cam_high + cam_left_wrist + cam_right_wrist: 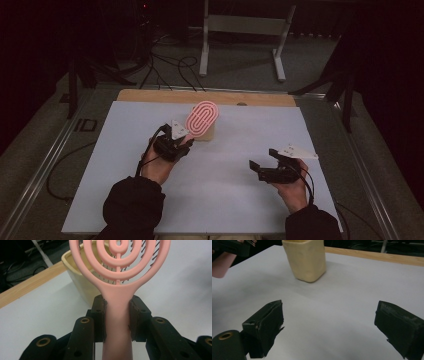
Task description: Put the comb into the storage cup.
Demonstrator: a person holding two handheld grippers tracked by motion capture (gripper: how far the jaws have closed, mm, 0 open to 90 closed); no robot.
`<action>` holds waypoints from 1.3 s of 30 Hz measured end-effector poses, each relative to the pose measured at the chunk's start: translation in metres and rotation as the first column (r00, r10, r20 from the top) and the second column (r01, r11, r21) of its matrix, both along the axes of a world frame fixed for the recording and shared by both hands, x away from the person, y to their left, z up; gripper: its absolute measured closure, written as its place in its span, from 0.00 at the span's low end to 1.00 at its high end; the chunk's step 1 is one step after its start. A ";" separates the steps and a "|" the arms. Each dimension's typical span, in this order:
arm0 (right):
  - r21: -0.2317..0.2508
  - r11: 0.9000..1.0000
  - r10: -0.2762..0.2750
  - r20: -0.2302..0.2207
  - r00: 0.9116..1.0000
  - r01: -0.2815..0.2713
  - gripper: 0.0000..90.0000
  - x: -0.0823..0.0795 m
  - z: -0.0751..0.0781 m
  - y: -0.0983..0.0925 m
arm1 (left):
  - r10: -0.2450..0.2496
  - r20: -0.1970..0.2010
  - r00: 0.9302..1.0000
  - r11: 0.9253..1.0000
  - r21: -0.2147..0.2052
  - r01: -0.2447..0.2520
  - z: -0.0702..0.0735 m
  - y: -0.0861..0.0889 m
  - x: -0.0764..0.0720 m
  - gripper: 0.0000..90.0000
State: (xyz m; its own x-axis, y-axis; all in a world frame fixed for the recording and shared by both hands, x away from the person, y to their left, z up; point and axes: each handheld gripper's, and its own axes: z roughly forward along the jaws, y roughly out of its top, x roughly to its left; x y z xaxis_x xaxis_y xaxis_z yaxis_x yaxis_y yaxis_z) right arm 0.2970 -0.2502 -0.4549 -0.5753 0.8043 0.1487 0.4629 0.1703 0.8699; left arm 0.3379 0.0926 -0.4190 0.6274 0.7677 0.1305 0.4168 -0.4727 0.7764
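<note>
A pink hairbrush with a ringed oval head is held by its handle in my left gripper, whose jaws are shut on it. In the left gripper view the brush head tilts over the mouth of a cream-yellow cup. That cup stands on the white sheet just behind the brush. My right gripper hovers over the sheet's right half, its jaws wide open and holding nothing. In the right gripper view the cup stands ahead, well clear of the jaws.
A white sheet covers the table, with a wooden strip along its far edge. Beyond the table are a white metal stand and cables on the floor. Metal rails run along the table's sides.
</note>
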 end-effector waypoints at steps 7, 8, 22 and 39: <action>0.033 0.999 0.026 0.012 1.000 -0.026 0.08 0.008 0.010 0.009 | -0.012 0.037 0.999 1.000 -0.016 0.012 -0.004 -0.003 -0.002 0.78; 0.053 0.998 0.031 0.008 0.999 -0.032 0.08 0.013 0.015 0.012 | -0.010 0.046 0.999 0.999 -0.033 0.012 -0.007 -0.005 -0.002 0.78; 0.095 0.993 0.072 0.000 0.997 -0.071 0.08 0.039 0.035 0.032 | -0.043 0.070 0.997 0.998 -0.044 0.047 -0.018 -0.021 -0.001 0.78; 0.126 0.981 0.154 -0.027 0.988 -0.149 0.09 0.069 0.054 0.071 | -0.071 0.111 0.991 0.997 -0.022 0.074 -0.021 -0.020 -0.008 0.78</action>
